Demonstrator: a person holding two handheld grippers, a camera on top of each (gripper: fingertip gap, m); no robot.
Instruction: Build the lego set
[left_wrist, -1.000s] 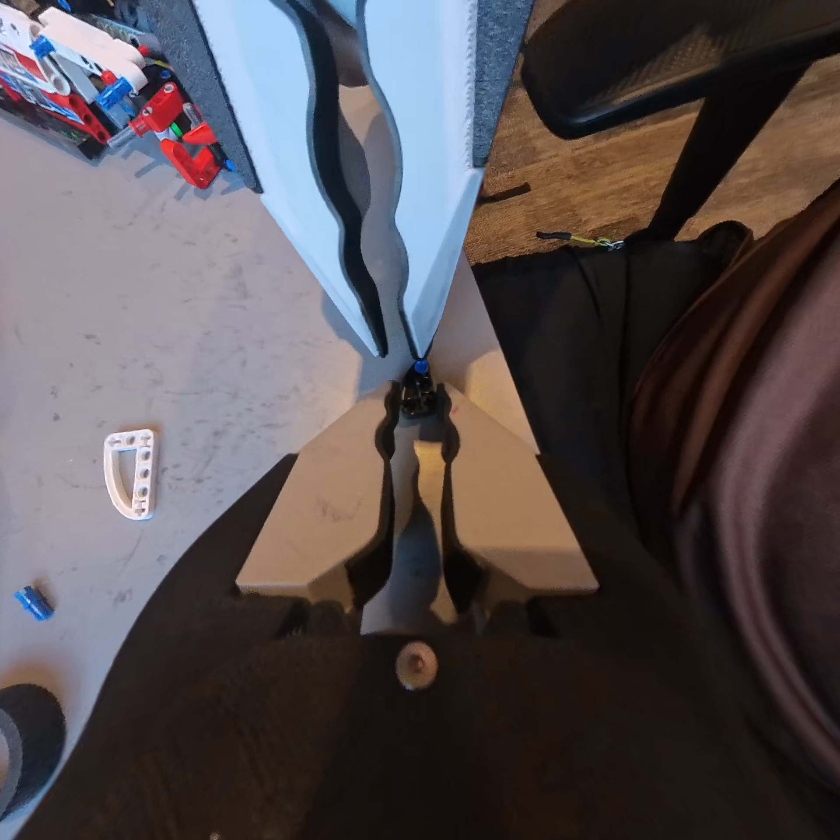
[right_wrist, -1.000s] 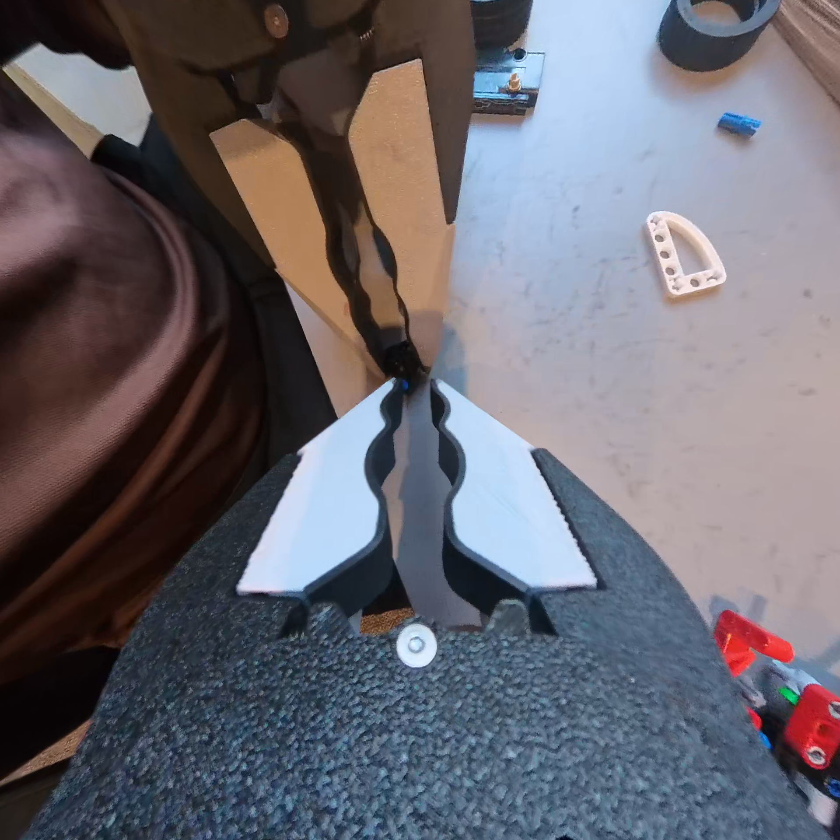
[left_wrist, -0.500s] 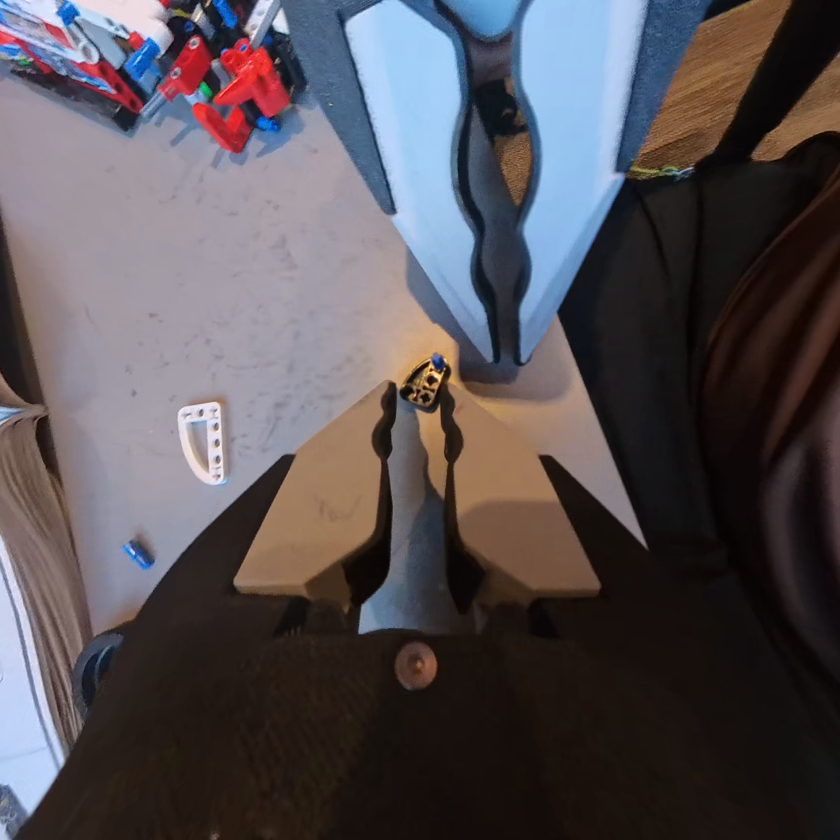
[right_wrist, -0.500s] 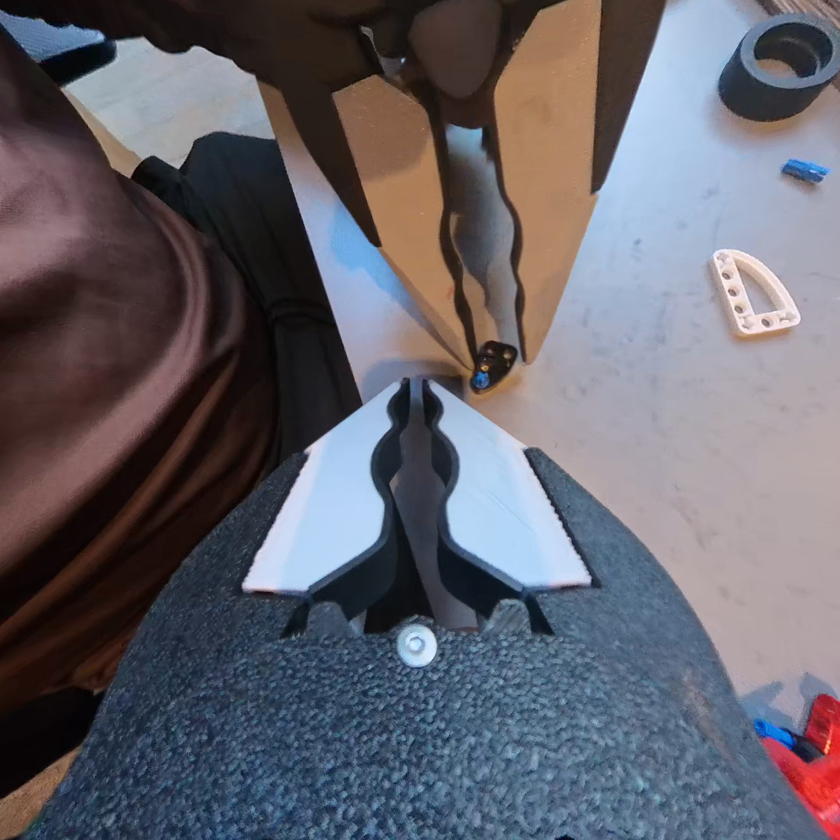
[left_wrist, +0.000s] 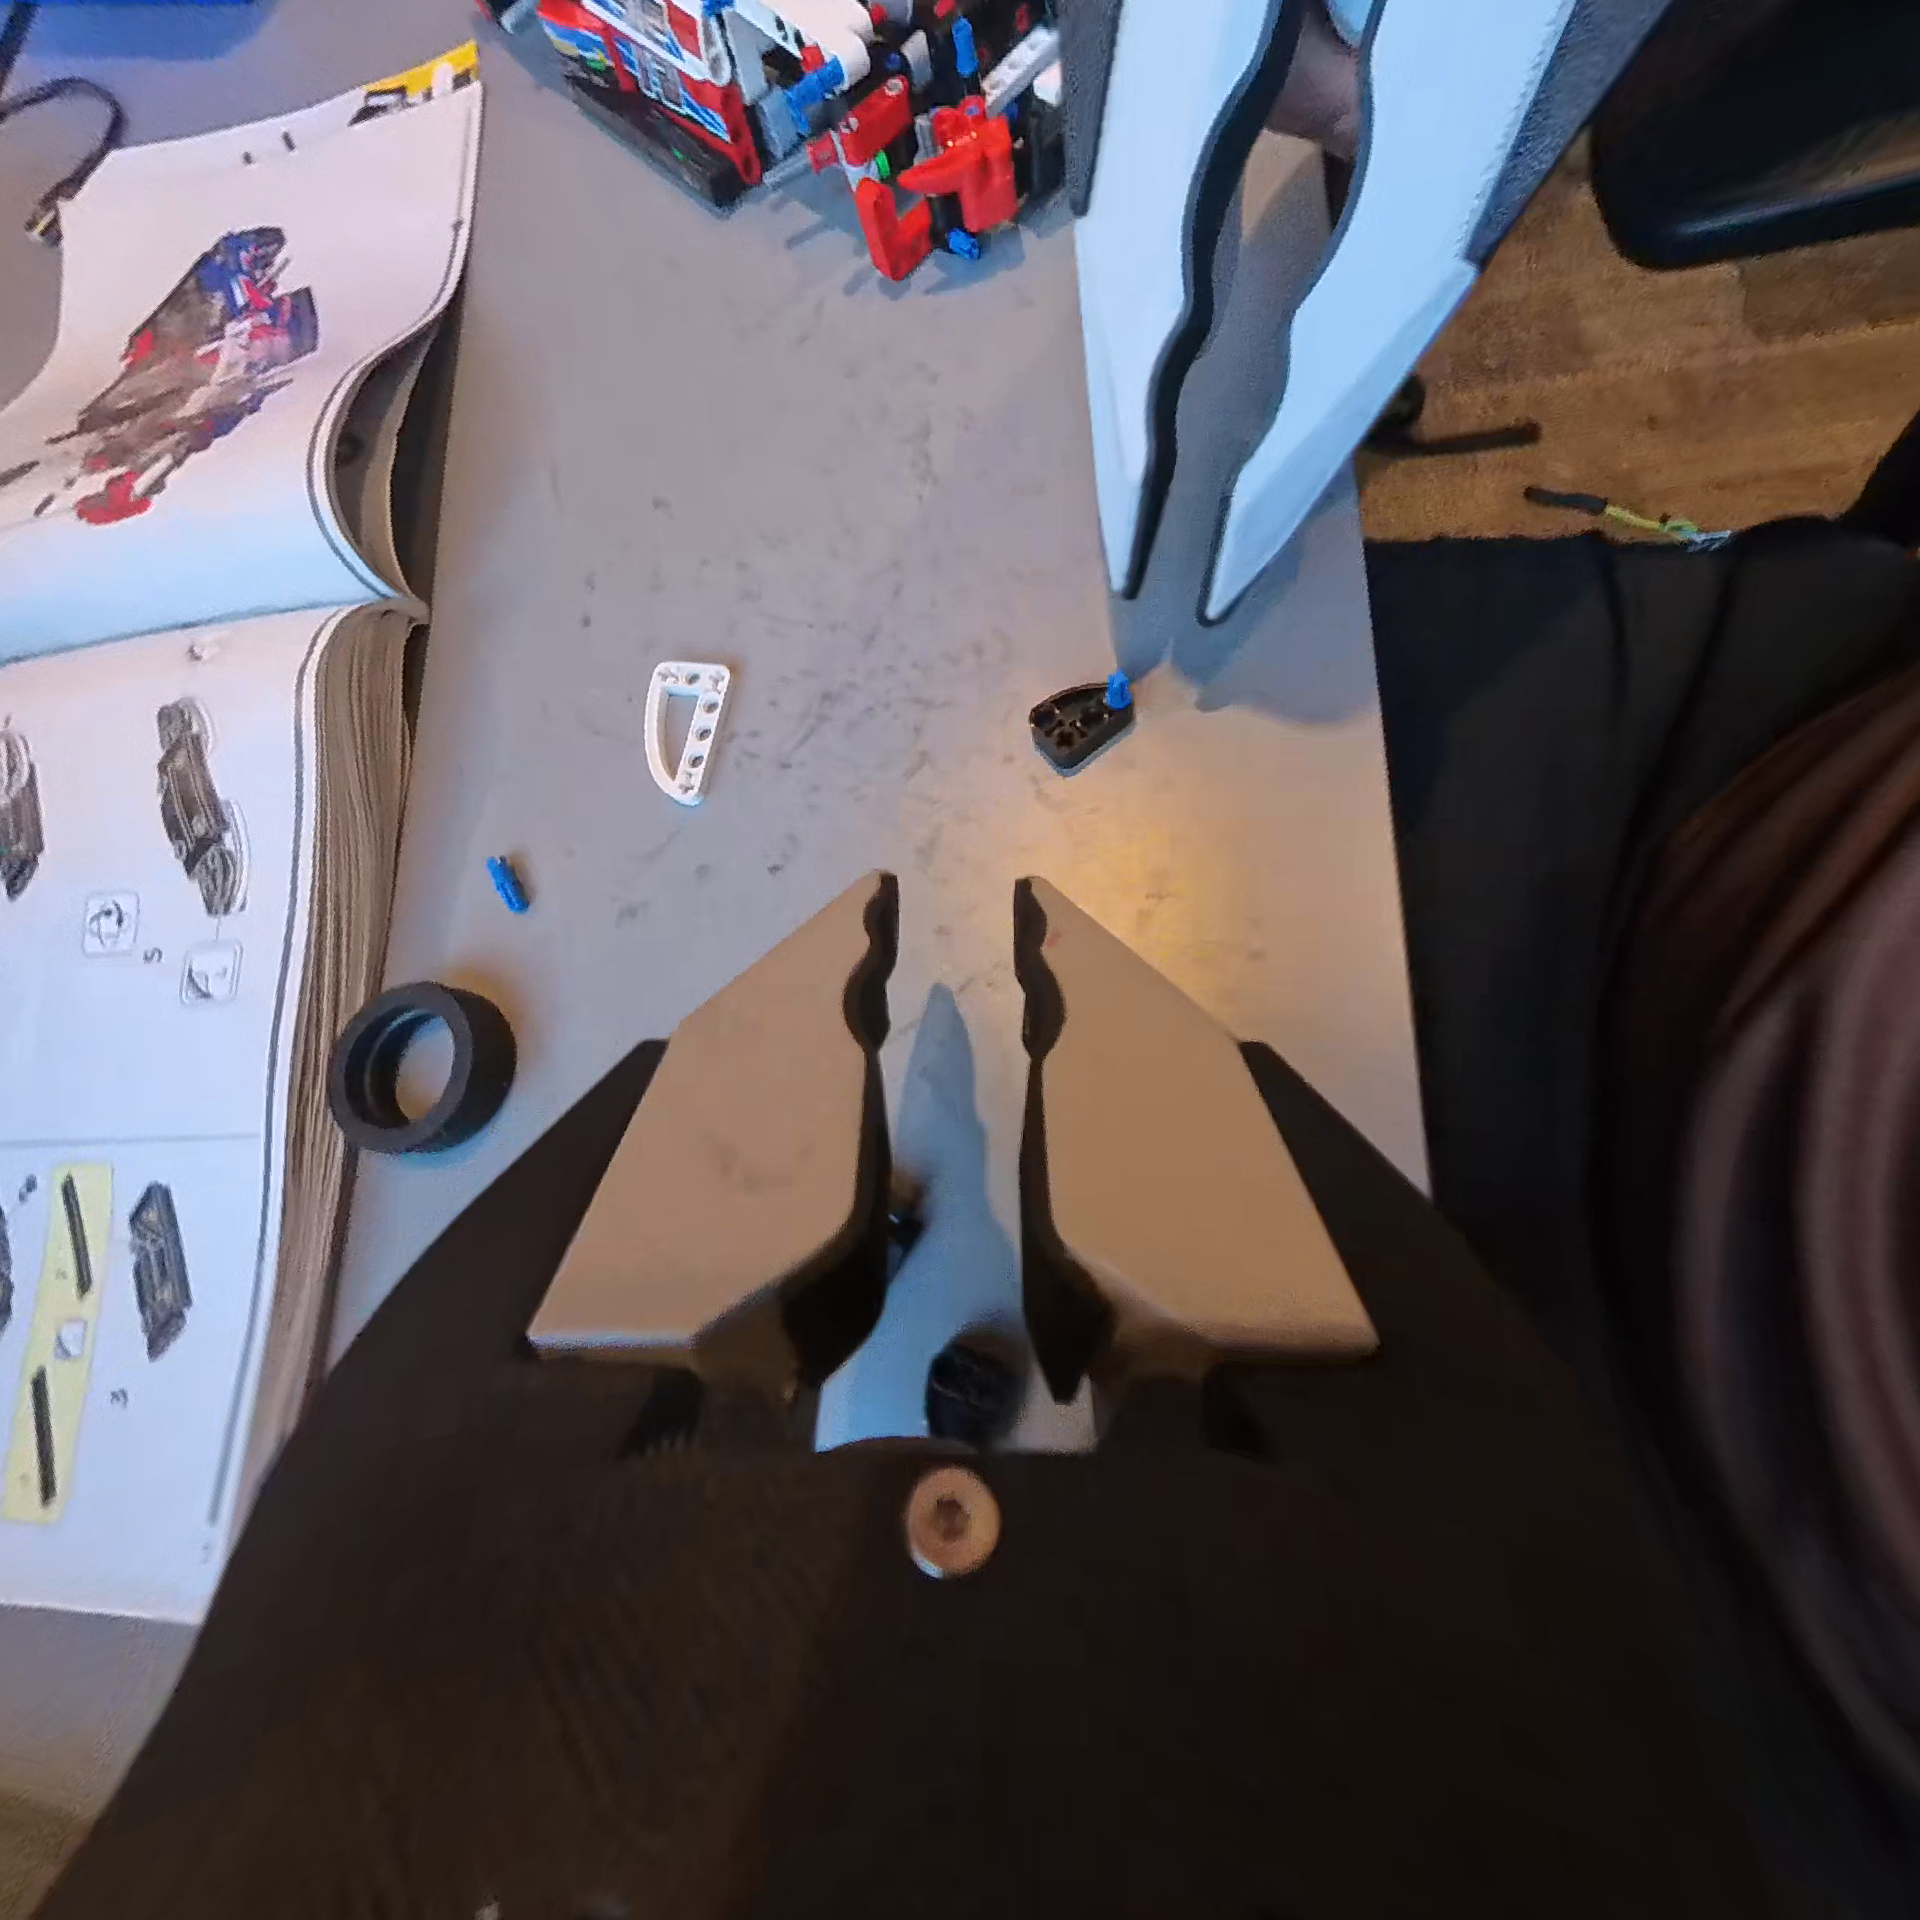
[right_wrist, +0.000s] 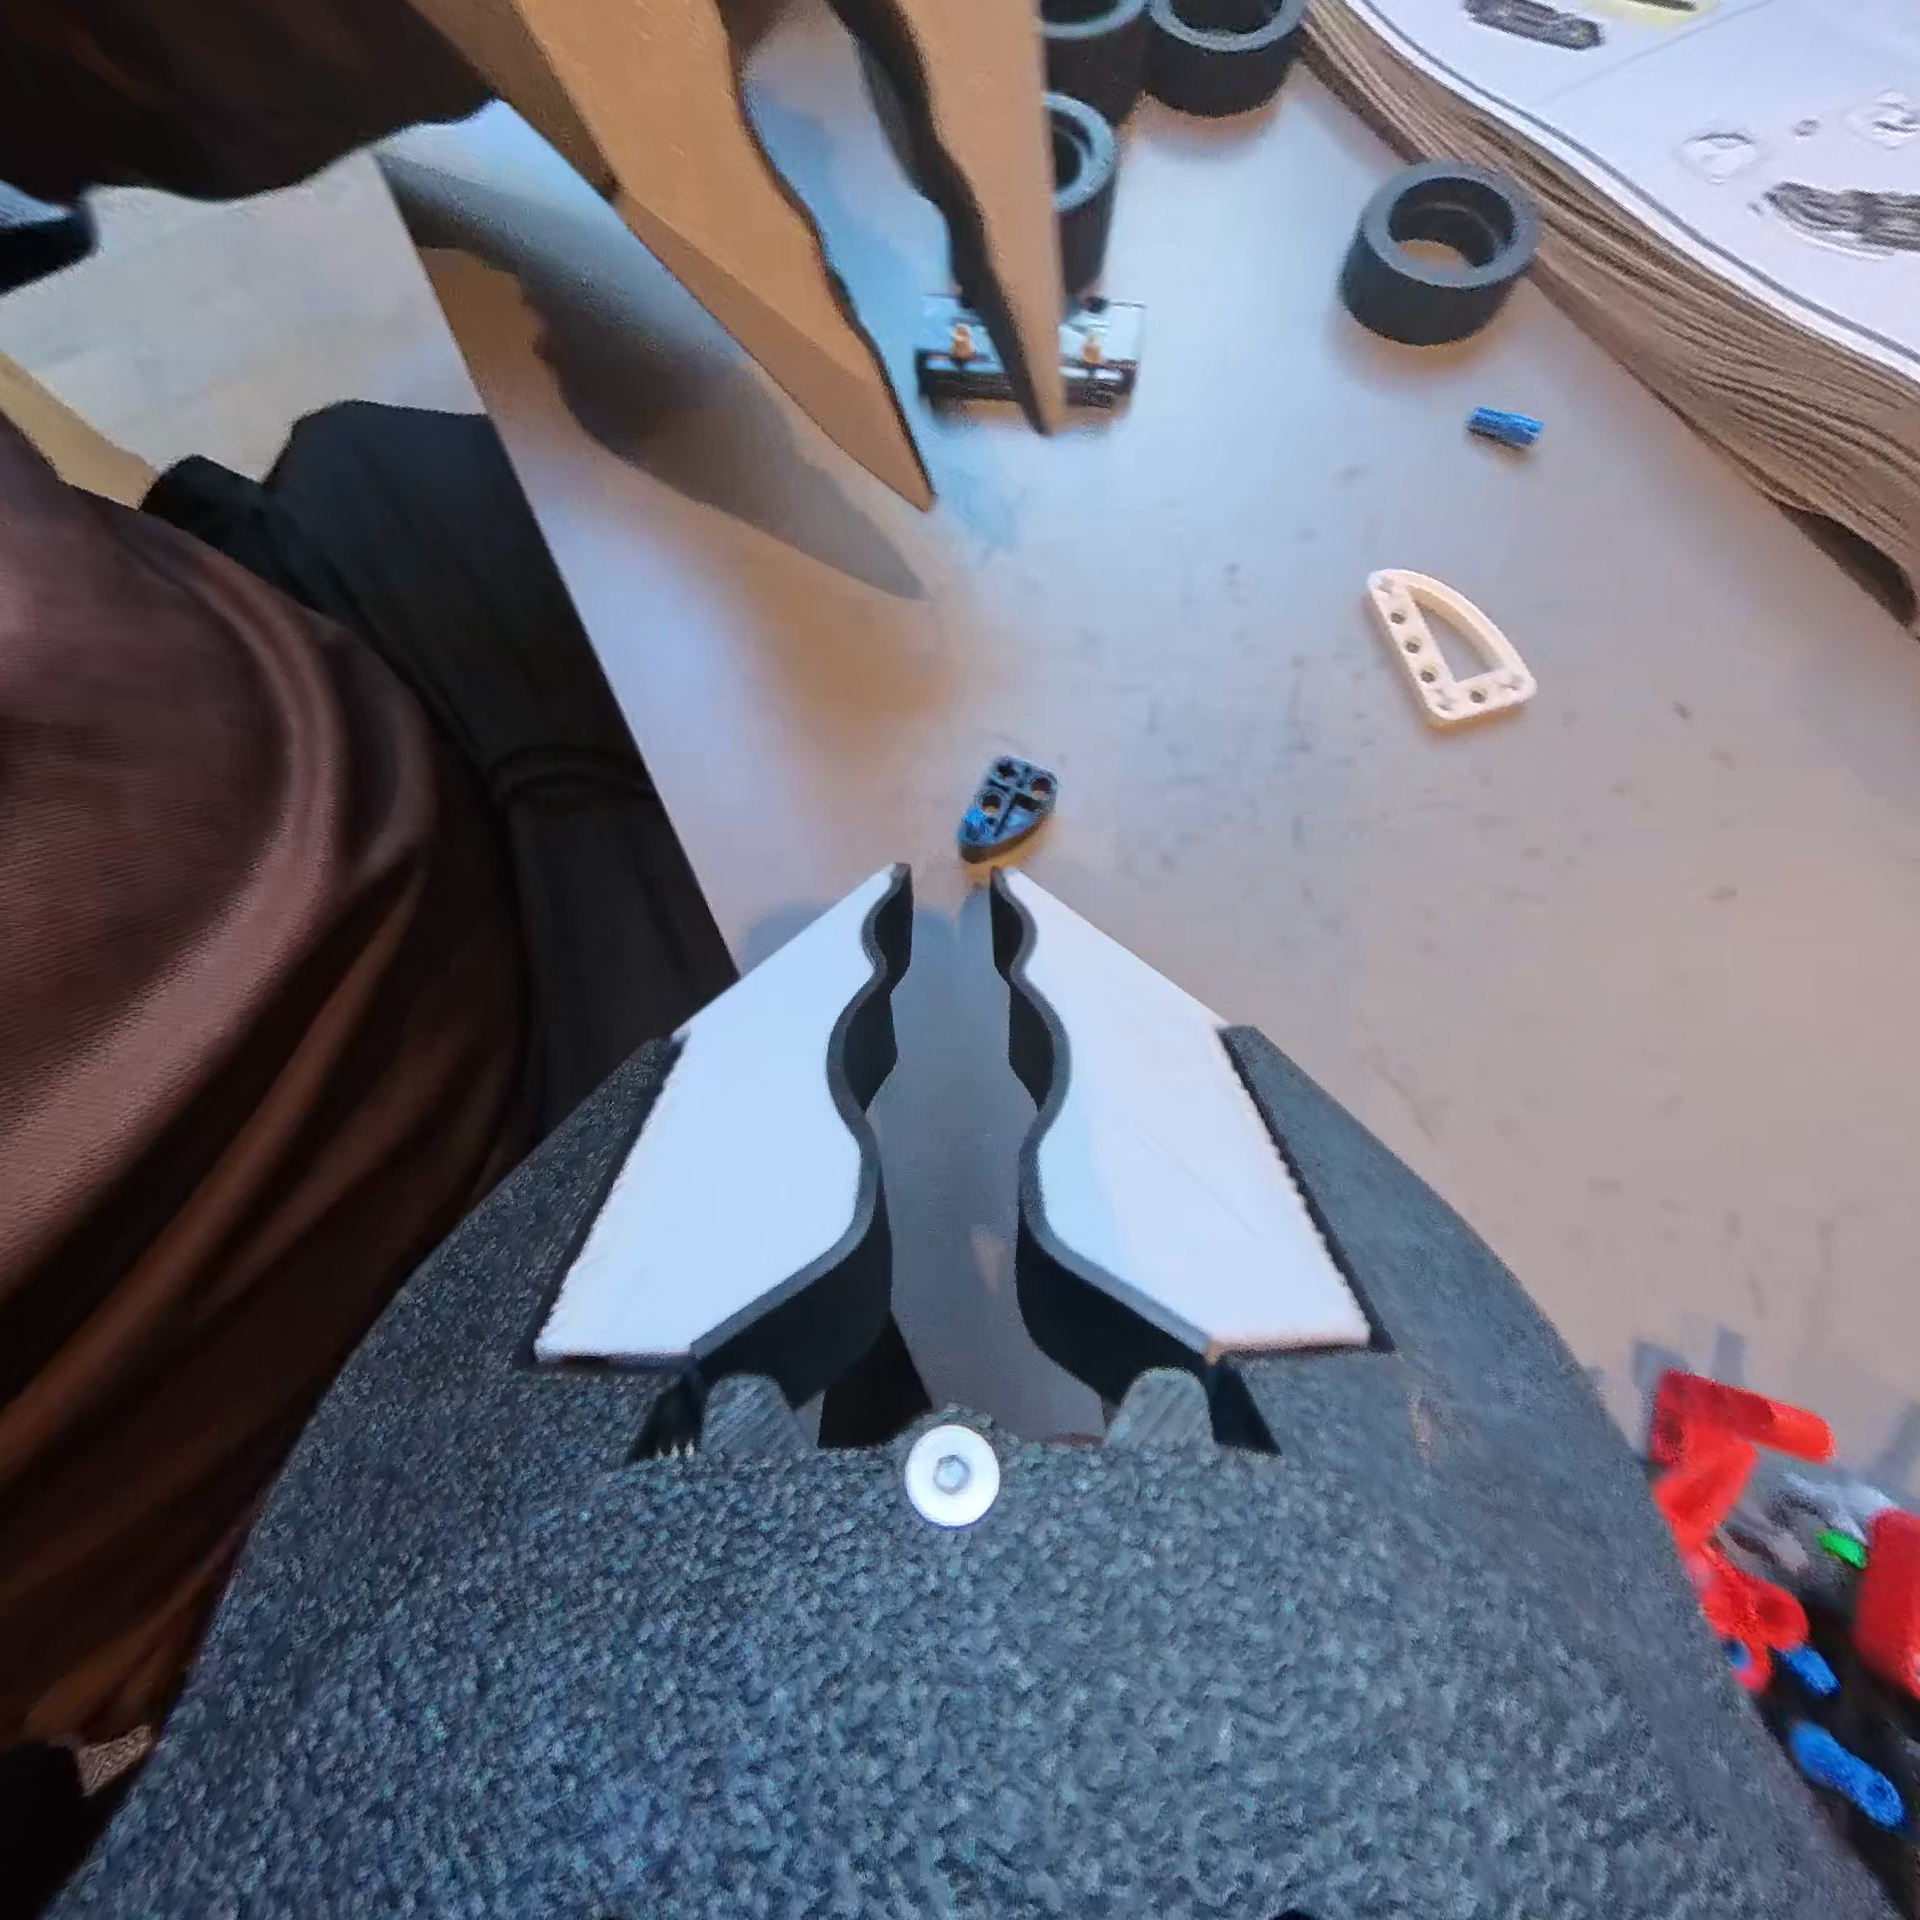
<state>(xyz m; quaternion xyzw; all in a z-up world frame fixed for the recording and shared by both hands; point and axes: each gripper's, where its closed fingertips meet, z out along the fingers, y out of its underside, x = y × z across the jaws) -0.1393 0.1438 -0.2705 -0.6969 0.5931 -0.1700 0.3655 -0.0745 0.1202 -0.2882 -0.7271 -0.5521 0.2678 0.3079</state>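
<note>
Released black piece (left_wrist: 1081, 720) lies tabled; claws apart.

Right hand-held gripper (right_wrist: 951, 883) jaws slightly apart, empty; small black piece with blue pin (right_wrist: 1006, 808) lies on table (right_wrist: 1455, 987) just ahead of tips; white curved frame (right_wrist: 1447, 660) farther ahead-right; left hand-held gripper (right_wrist: 987, 457) ahead, parted, empty.

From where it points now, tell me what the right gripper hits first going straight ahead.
Probably the small black piece with a blue pin, lying on the table just past the right gripper, whose fingers are slightly apart. Depth is uncertain; the tips may pass above it.
</note>
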